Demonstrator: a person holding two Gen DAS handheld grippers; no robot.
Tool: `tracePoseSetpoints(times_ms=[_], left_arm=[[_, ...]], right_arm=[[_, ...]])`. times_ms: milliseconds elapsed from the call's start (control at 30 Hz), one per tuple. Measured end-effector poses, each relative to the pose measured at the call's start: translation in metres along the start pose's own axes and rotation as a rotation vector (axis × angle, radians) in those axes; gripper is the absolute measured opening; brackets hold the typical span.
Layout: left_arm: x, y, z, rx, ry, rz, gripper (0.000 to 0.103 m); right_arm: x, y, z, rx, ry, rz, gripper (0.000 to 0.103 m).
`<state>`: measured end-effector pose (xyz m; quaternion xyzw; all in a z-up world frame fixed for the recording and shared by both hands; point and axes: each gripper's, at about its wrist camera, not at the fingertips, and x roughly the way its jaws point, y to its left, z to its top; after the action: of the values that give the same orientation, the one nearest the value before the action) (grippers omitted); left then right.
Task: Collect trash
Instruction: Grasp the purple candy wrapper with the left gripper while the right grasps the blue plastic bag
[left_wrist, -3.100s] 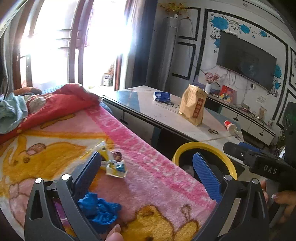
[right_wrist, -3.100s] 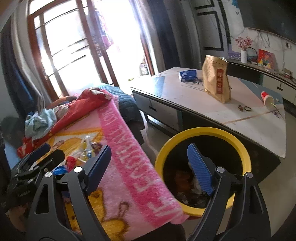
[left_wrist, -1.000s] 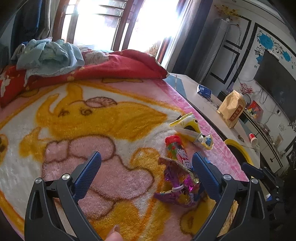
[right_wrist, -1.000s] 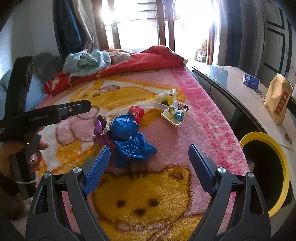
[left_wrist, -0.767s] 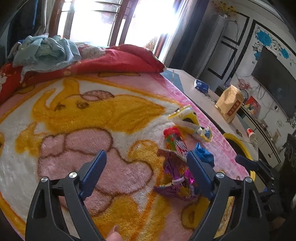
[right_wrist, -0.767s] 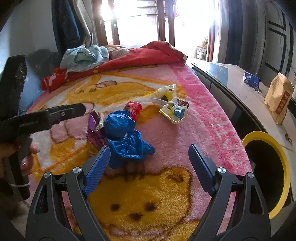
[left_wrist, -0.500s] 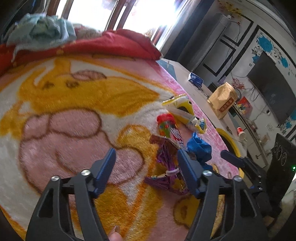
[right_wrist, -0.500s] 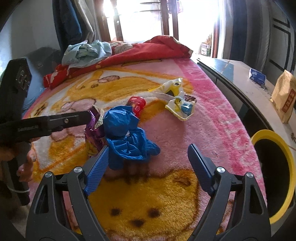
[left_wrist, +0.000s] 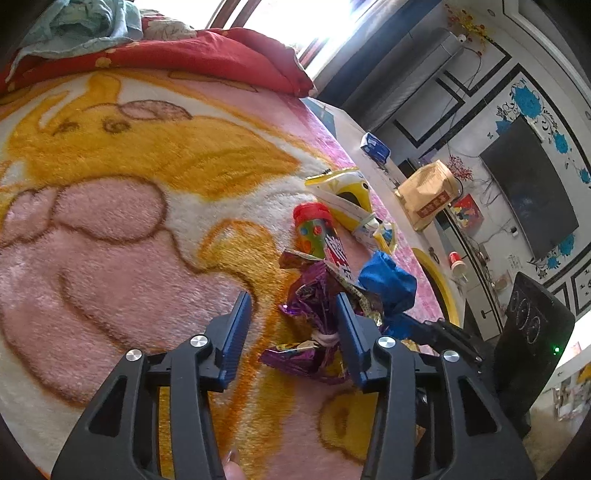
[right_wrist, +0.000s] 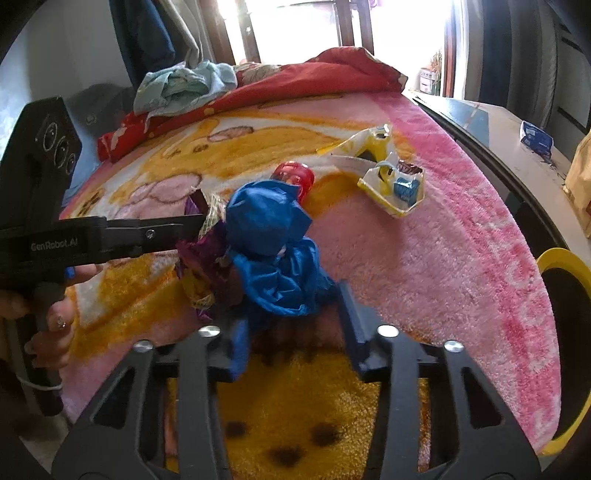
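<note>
tools (left_wrist: 293, 332) nearer blue bag (right_wrist: 273, 251)

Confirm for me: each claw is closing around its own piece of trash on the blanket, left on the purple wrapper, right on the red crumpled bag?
Not quite: the crumpled bag between the right claw fingers is blue, as the right wrist view shows. The left claw is indeed at the purple wrapper on the blanket.

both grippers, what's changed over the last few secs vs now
Both swung from the yellow bin to the trash on the blanket and have narrowed. The left gripper now straddles the purple wrapper; the right gripper is closing around the blue bag. Neither piece is lifted yet. The red-capped tube and yellow wrappers stayed put.
</note>
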<state>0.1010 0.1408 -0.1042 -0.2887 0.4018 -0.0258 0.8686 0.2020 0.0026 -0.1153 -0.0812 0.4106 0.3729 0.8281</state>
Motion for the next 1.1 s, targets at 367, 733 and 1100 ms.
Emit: tracePoseSetpoints(times_ms=[367,733,1100], left_arm=[[0.004,-0.008,0.004,0.018,0.009,-0.029,0.025],[-0.012,-0.011,0.006,0.039,-0.011,-0.015,0.024],[-0.034,-0.019,0.006,0.084,-0.036,-0.034,0.024]], right_arm=[[-0.012,-0.003,-0.001,-0.005,-0.005,-0.009,0.01],[-0.022,0.001,-0.001,-0.033,-0.017,-0.009,0.002],[-0.039,0.001,0.003,-0.038,-0.046,0.003,0.001]])
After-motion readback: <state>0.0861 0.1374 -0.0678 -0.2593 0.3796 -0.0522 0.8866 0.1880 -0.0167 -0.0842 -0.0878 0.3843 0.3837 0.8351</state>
